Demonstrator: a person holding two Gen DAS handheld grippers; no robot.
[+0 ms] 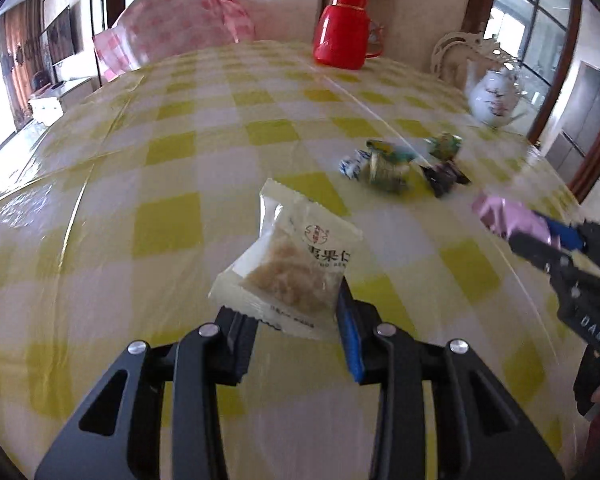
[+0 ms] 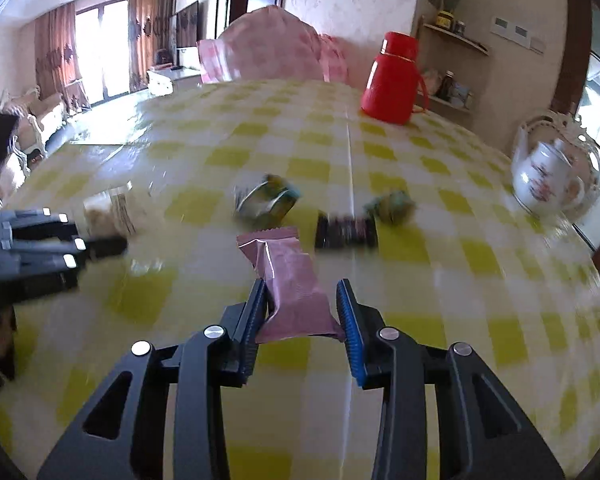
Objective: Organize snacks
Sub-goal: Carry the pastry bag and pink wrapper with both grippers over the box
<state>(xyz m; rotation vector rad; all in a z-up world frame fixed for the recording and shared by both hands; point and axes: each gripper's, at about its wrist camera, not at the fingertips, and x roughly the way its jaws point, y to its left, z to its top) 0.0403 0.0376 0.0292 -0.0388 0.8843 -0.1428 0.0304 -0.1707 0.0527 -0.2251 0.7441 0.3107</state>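
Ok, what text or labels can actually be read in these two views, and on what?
"枣果仁": large dark characters on the white snack packet in the left gripper; the first is partly cut off.
Red round logo above them: too small to read.
Small line under the characters and print along the packet's bottom edge: blurred.
"DAA": white letters on the right gripper, partly visible.
Pink wrapper: nothing legible.

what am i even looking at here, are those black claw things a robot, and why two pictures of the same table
No robot: a person holds a two-finger gripper in each hand, and each gripper carries a camera looking along its fingers, hence two pictures. The left gripper is clamped on a white snack packet. The right gripper is clamped on a pink wrapped bar. Each view also shows the other gripper at its edge. On the yellow checked tablecloth lie several small wrapped snacks, blurred, plus a red flask and a white teapot.
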